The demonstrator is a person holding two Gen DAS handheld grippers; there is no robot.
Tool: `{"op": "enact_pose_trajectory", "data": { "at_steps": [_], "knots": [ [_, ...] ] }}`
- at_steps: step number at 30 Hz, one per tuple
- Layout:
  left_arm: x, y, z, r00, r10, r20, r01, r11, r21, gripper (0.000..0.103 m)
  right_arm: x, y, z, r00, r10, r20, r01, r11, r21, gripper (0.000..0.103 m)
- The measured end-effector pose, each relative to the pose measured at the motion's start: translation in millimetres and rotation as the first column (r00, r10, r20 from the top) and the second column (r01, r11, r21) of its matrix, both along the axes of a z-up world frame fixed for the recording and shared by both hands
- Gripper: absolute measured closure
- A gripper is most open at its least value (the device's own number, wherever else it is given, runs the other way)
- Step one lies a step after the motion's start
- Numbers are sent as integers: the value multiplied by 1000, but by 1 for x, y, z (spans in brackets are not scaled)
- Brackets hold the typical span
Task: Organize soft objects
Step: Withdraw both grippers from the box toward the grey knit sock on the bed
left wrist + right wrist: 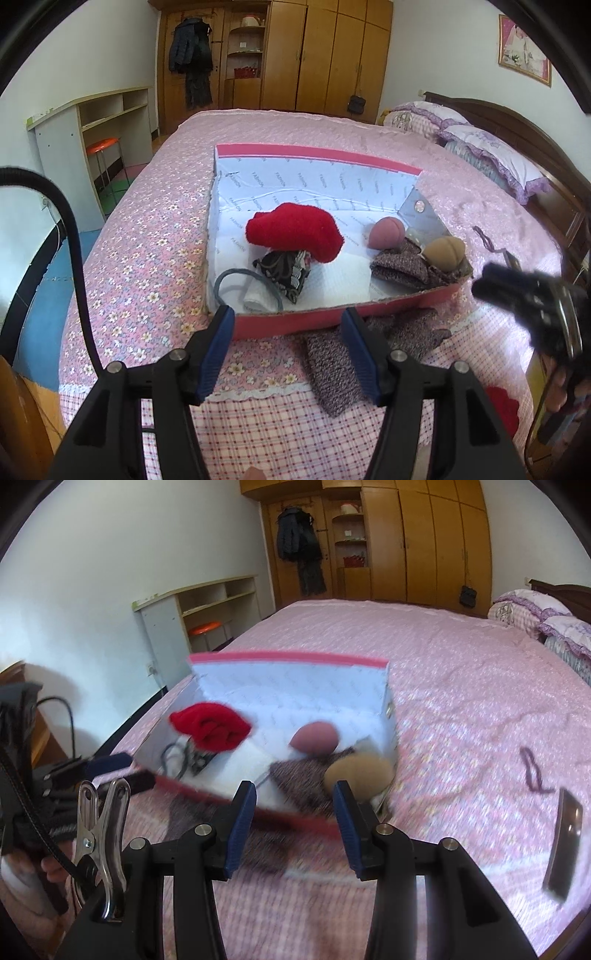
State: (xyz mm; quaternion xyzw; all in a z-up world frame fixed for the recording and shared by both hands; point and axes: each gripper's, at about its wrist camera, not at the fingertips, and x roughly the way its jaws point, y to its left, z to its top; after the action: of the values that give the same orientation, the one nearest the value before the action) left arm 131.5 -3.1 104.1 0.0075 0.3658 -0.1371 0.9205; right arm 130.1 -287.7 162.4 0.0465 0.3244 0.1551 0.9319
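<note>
Left hand-held gripper (288, 328): jaws wide apart, empty, at lower centre of the left wrist view. Right hand-held gripper (293, 801): jaws parted, empty. Just beyond the left one, a knitted cloth (332, 369) lies on the bed (147, 221), outside the pink box (295, 319). Judged light, limp; pinch a bunched fold.

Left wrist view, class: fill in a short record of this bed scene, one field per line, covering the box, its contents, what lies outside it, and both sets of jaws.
Surface: bed with pink floral cover
Container: open pink box
Inside box: red sock, pink sponge, tan sponge, patterned pouch, grey band, knit cloth
Outside box: speckled knit cloth on the bed, in front of the box
Left gripper: jaws open, nothing between them
Right gripper: jaws open, nothing held
</note>
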Motion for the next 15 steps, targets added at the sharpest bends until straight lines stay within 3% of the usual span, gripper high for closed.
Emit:
{"op": "enact_pose_trajectory", "data": {
  "at_steps": [15],
  "knots": [
    [-31,12,-10,1000,18,-26,-18,1000,25,40,-64,40,-49,984,100,-150,-98,995,27,59]
  ]
}}
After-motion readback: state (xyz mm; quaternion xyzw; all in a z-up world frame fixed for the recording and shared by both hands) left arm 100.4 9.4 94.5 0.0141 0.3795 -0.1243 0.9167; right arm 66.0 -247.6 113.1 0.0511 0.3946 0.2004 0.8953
